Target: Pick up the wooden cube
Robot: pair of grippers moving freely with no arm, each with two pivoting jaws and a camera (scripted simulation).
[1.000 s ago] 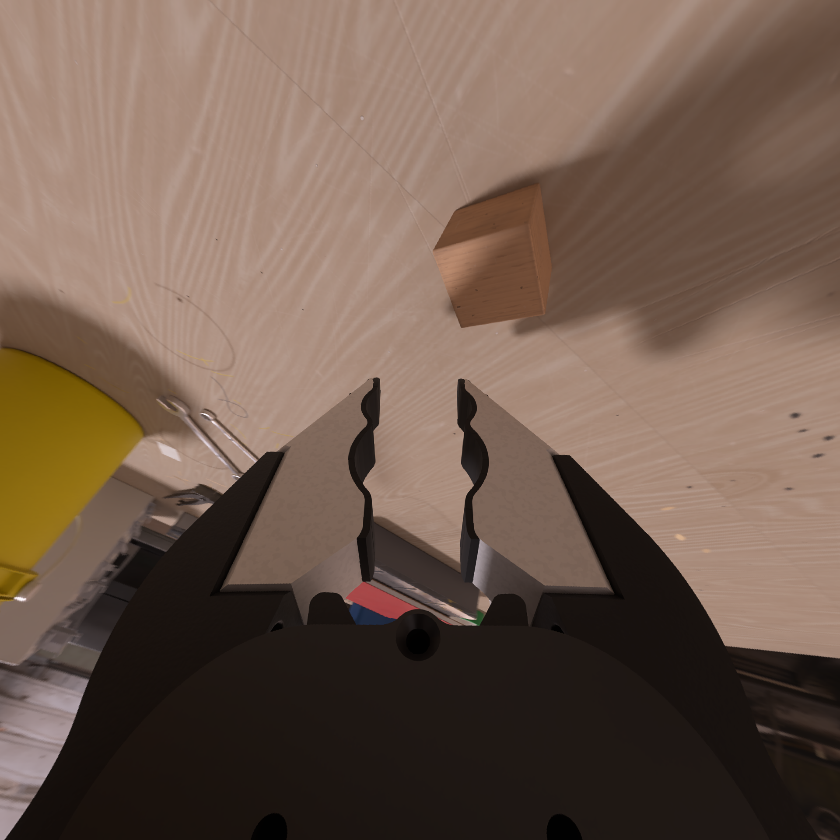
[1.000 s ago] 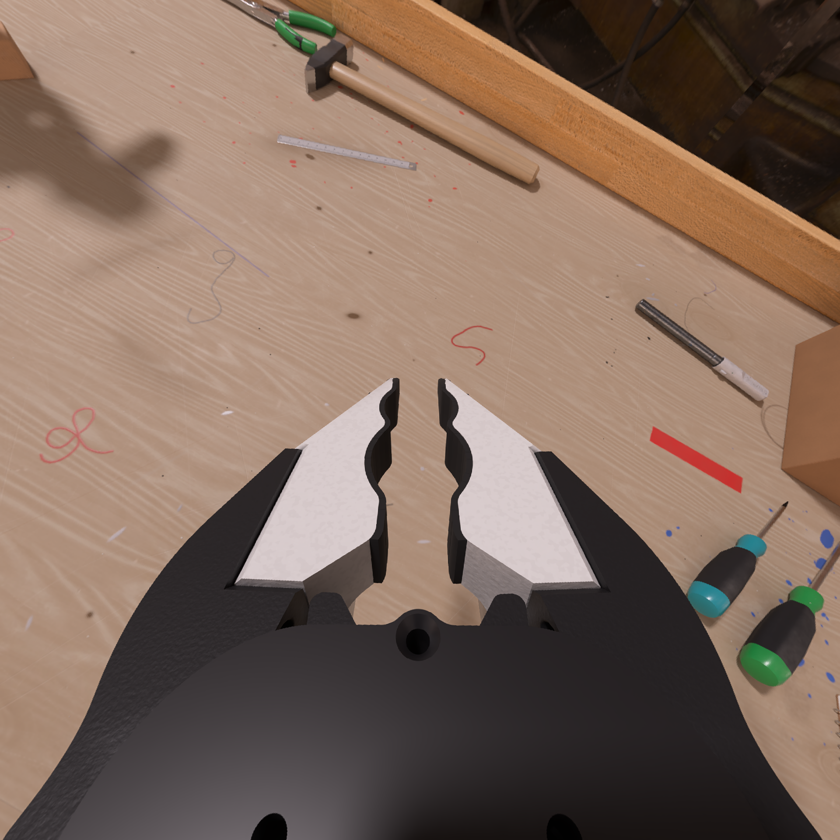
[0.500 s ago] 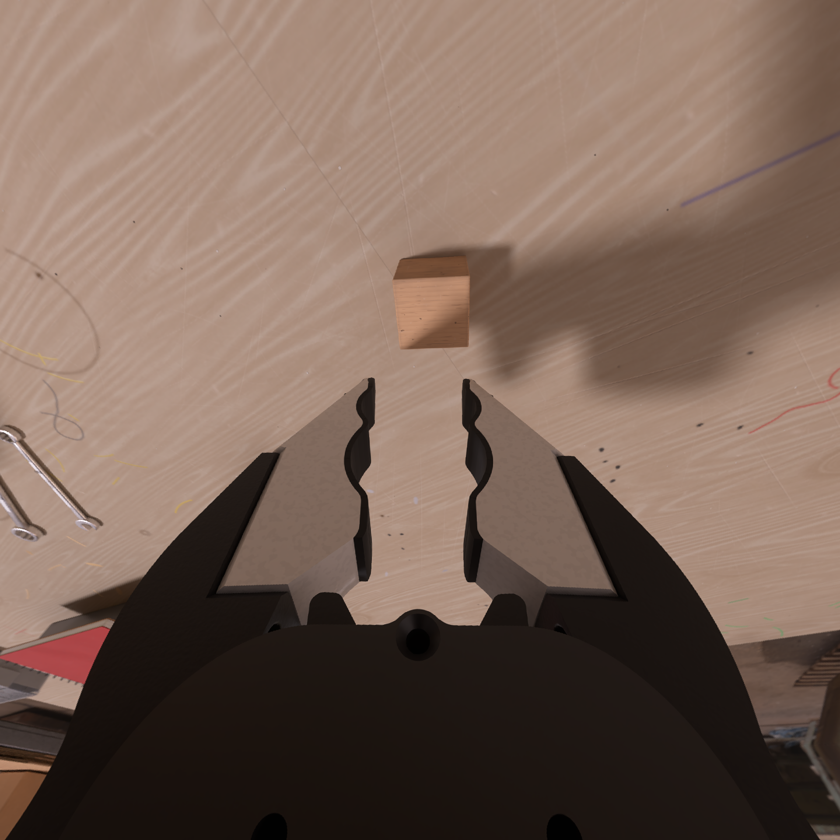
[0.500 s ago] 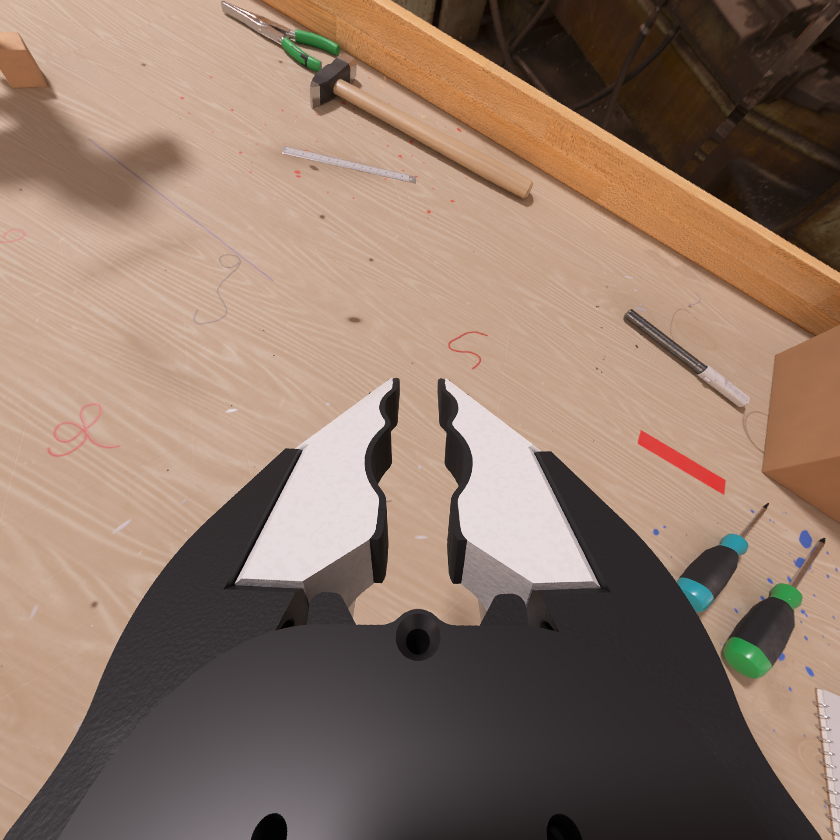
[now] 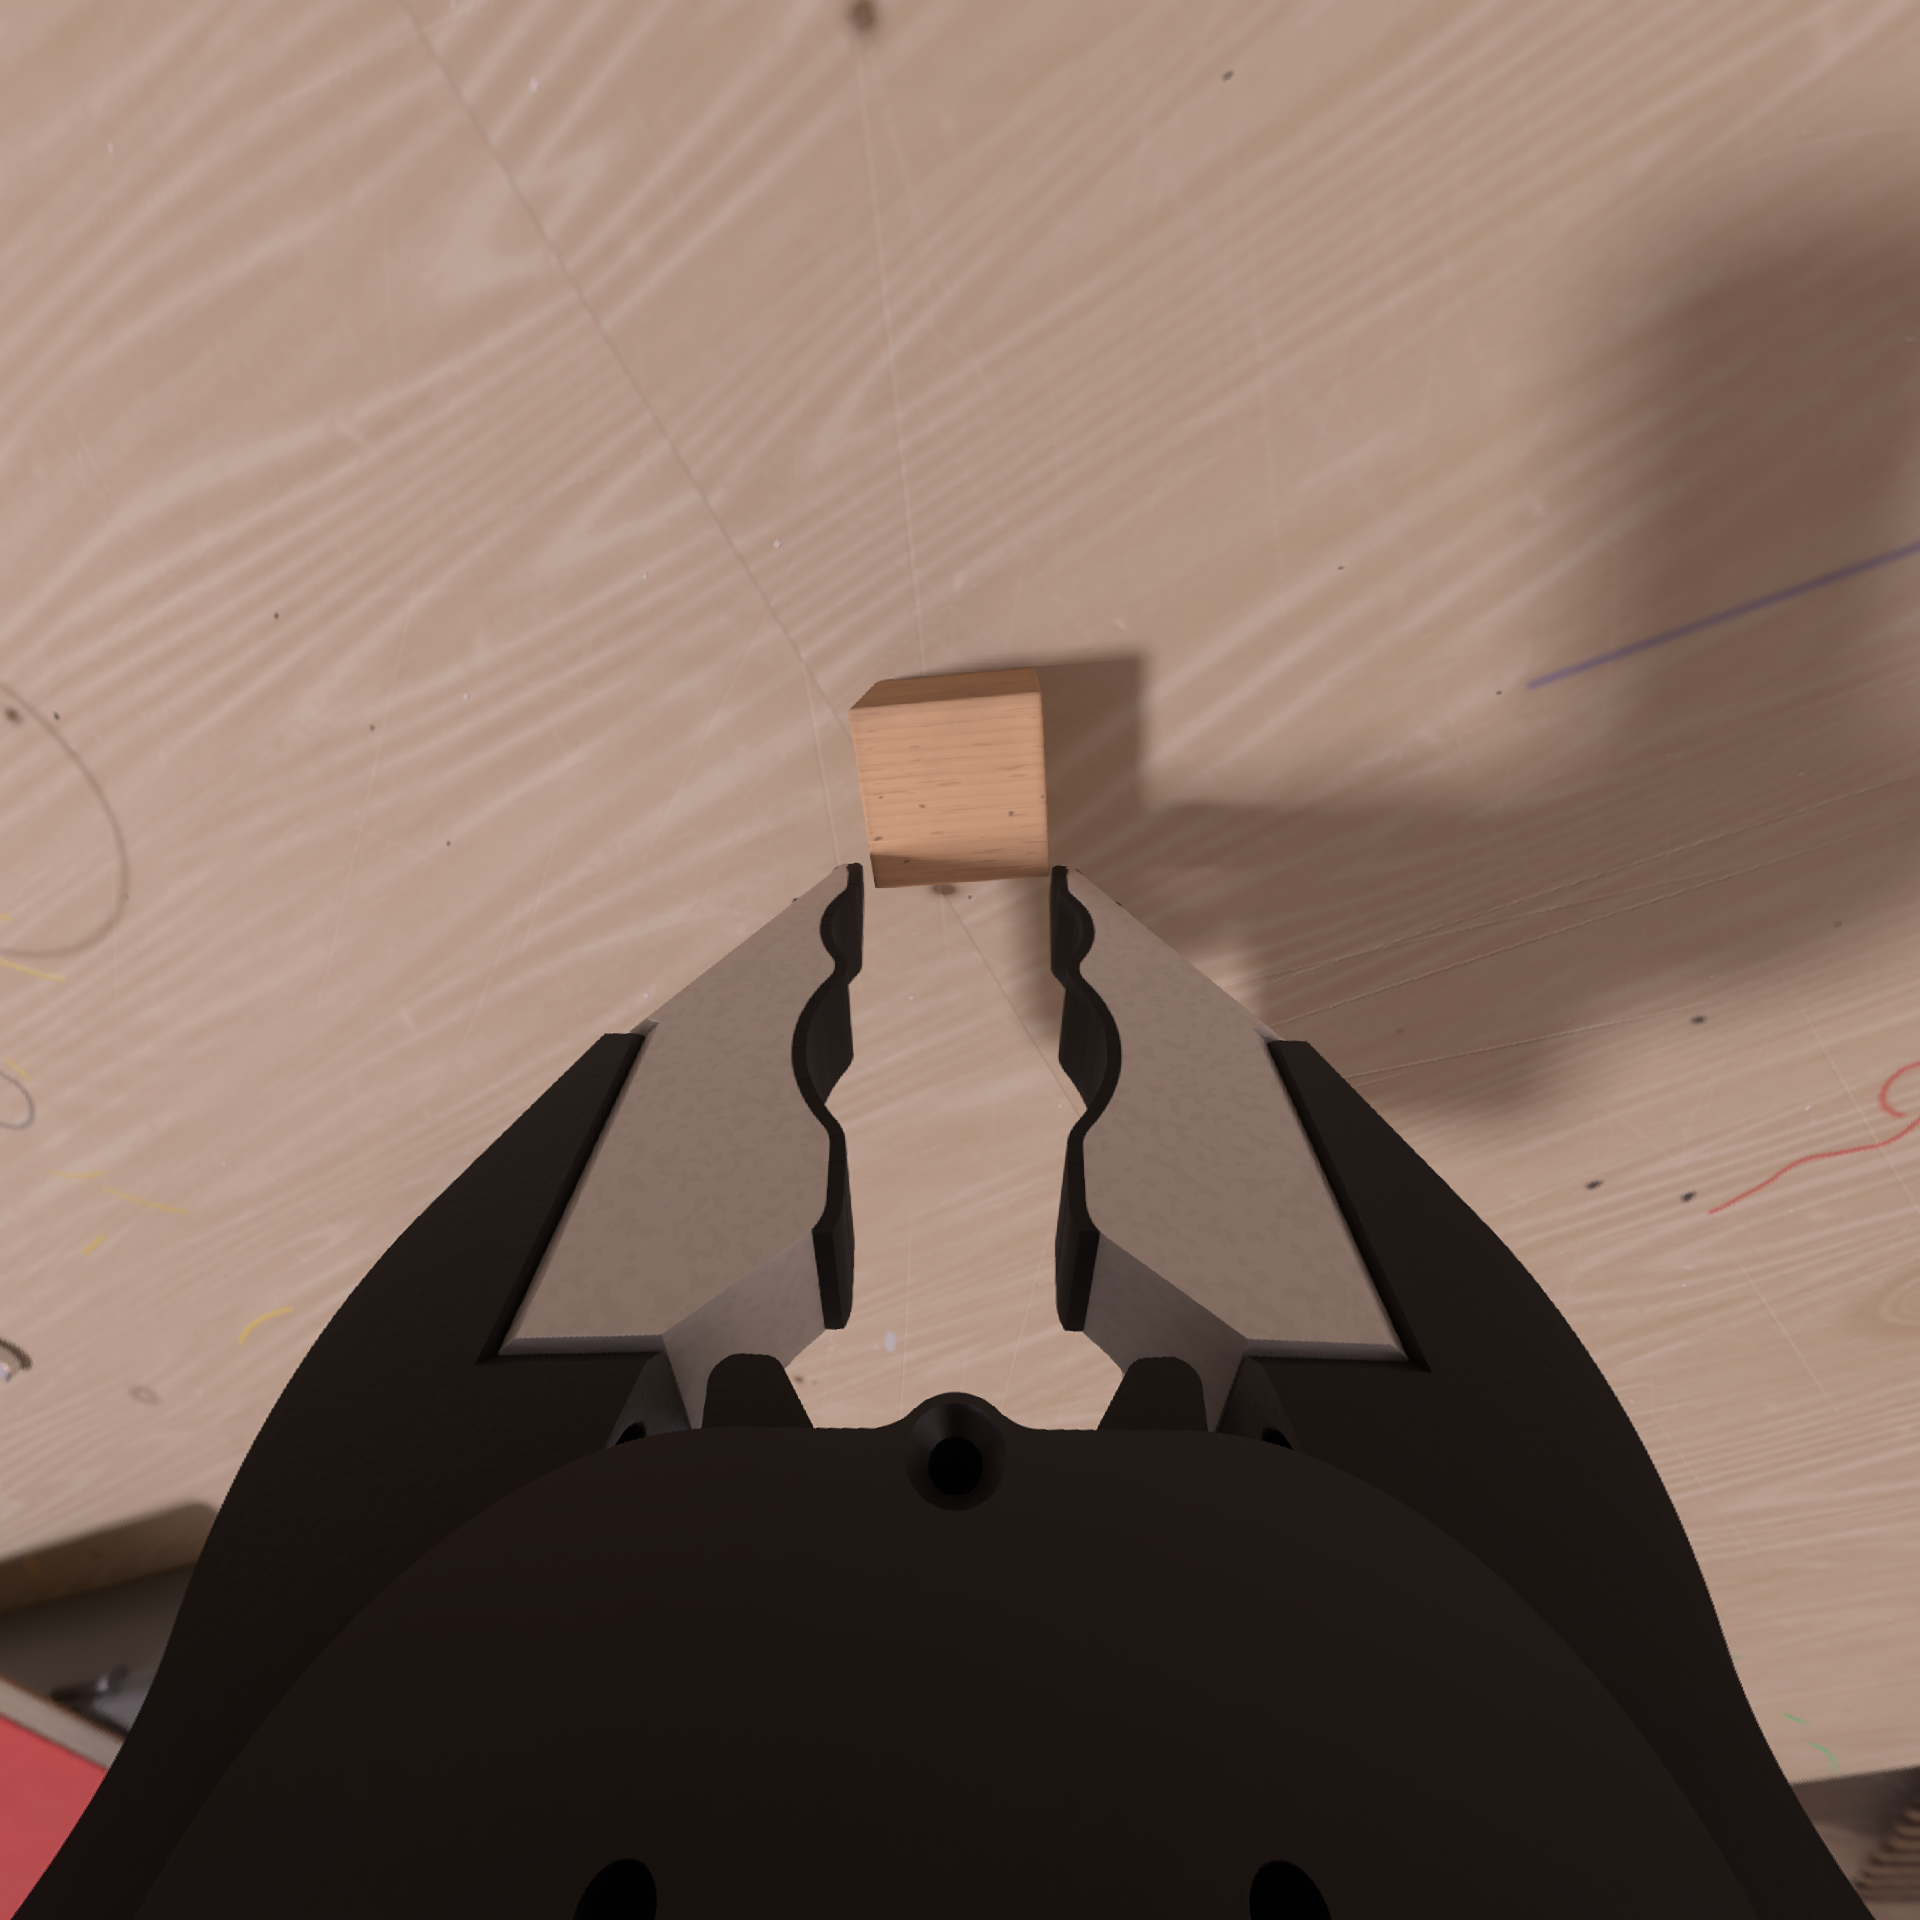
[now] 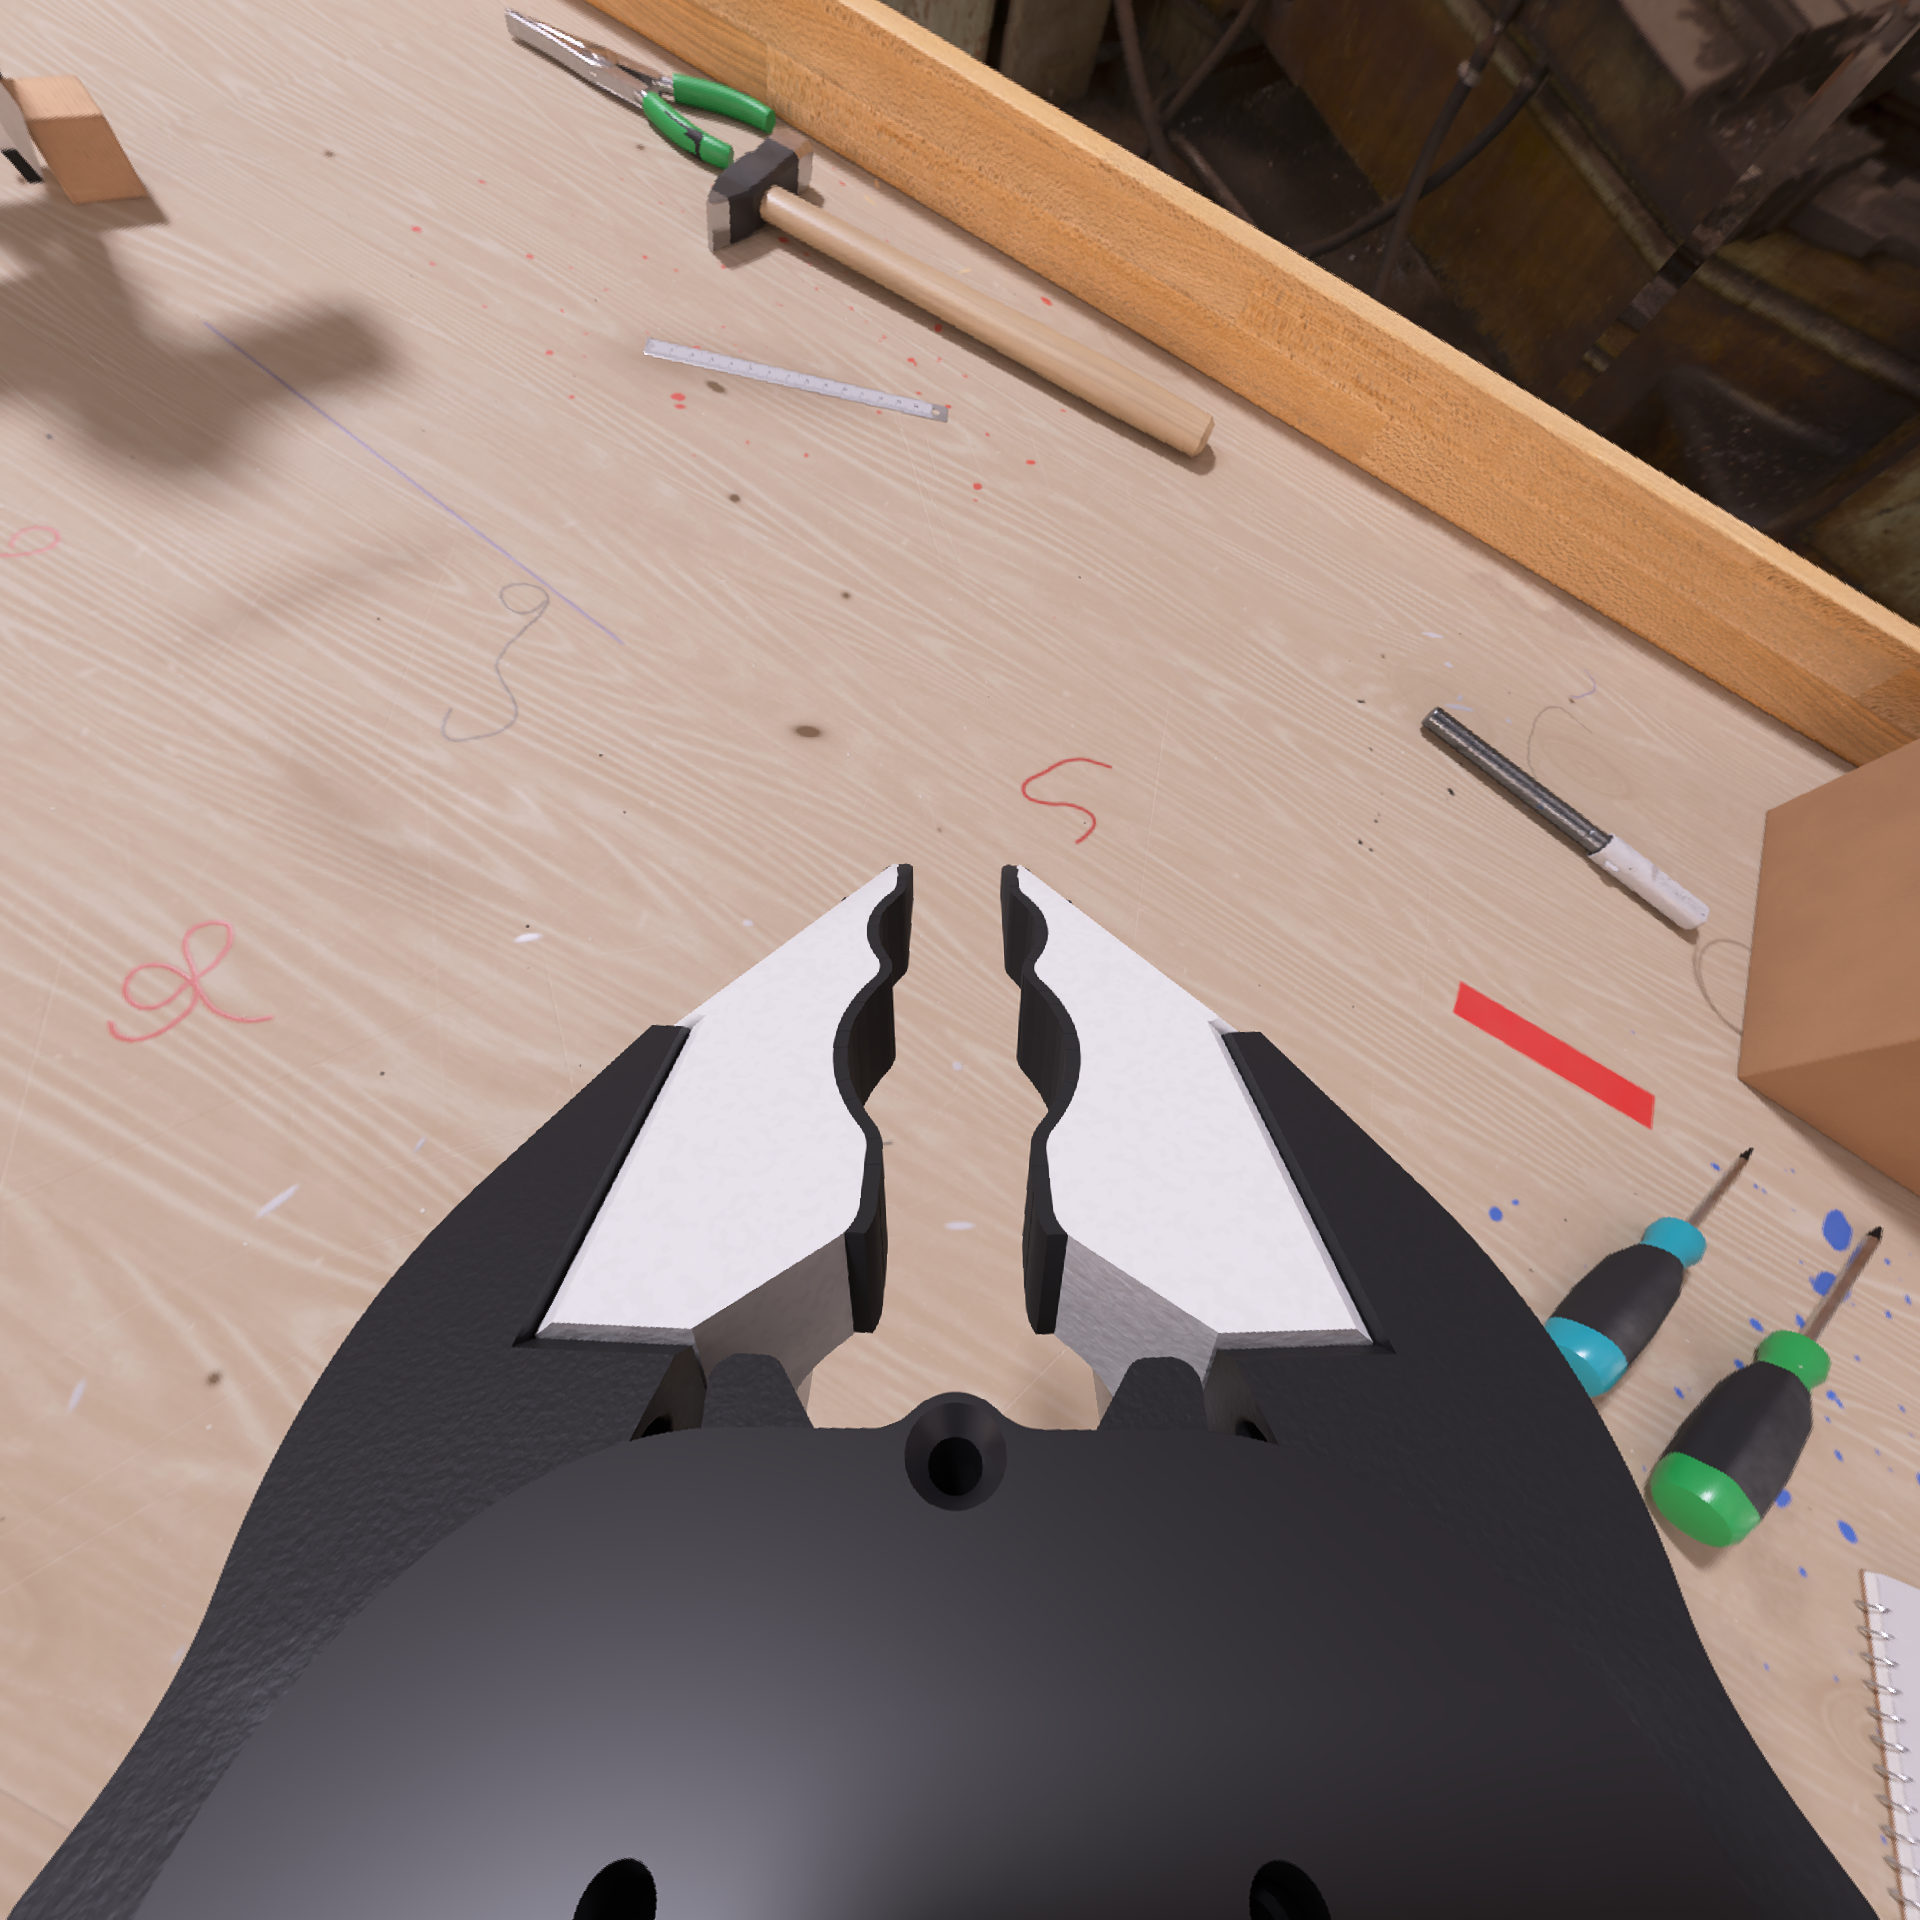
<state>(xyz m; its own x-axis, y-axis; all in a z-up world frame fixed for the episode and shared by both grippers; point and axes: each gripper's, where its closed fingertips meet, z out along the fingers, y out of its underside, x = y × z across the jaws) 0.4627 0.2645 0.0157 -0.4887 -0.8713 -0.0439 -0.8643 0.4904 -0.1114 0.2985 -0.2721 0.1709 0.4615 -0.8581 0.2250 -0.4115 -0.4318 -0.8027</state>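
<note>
The small light wooden cube (image 5: 954, 790) sits on the plywood bench top, just beyond the tips of my left gripper (image 5: 956, 883). The left gripper is open, its gap about as wide as the cube and lined up with it; nothing is between the fingers. The cube also shows far off in the right wrist view (image 6: 78, 140), at the top left, with a bit of the left gripper beside it. My right gripper (image 6: 956, 878) is open with a narrow gap, empty, above bare bench.
In the right wrist view: green-handled pliers (image 6: 665, 99), a hammer (image 6: 935, 291), a steel ruler (image 6: 795, 379), a wooden rail (image 6: 1299, 343) along the bench's edge, a marker (image 6: 1558, 816), a cardboard box (image 6: 1849, 956), two screwdrivers (image 6: 1631, 1299).
My left gripper has moved up to the cube and centred on it; the cube now sits right at the fingertips, and the gap has widened a little. The right gripper has drifted slightly.
</note>
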